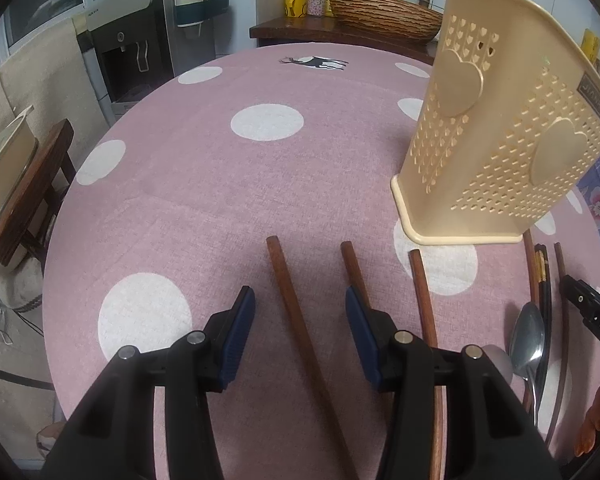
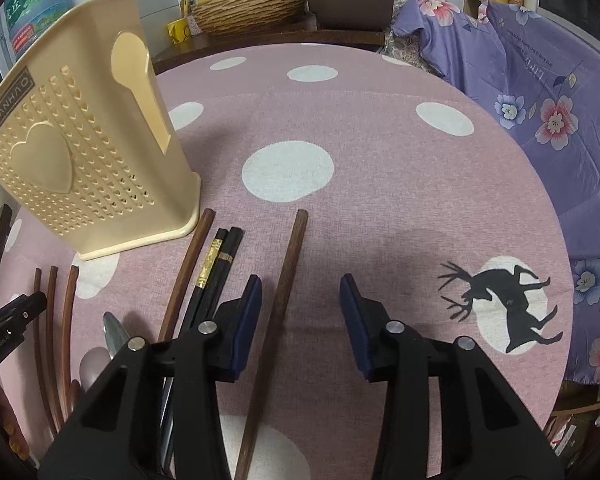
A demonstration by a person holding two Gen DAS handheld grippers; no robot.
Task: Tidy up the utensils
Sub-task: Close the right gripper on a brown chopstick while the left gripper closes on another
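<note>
A cream perforated utensil holder (image 1: 500,136) stands on the pink dotted tablecloth; it also shows in the right wrist view (image 2: 72,152). My left gripper (image 1: 300,300) is open, with a brown wooden chopstick (image 1: 296,312) lying between its fingers and two more to the right (image 1: 424,304). A metal spoon (image 1: 528,340) lies further right. My right gripper (image 2: 300,288) is open, above a dark brown chopstick (image 2: 276,320). A black pair with gold bands (image 2: 216,268) and another brown chopstick (image 2: 188,268) lie to its left. The left gripper's tip (image 2: 12,320) shows at the left edge.
The round table (image 2: 380,160) holds several brown chopsticks (image 2: 56,320) at the left. A wooden counter with a woven basket (image 1: 384,12) and cups stands behind. A chair (image 1: 24,200) is at the left, a purple flowered cloth (image 2: 540,92) at the right.
</note>
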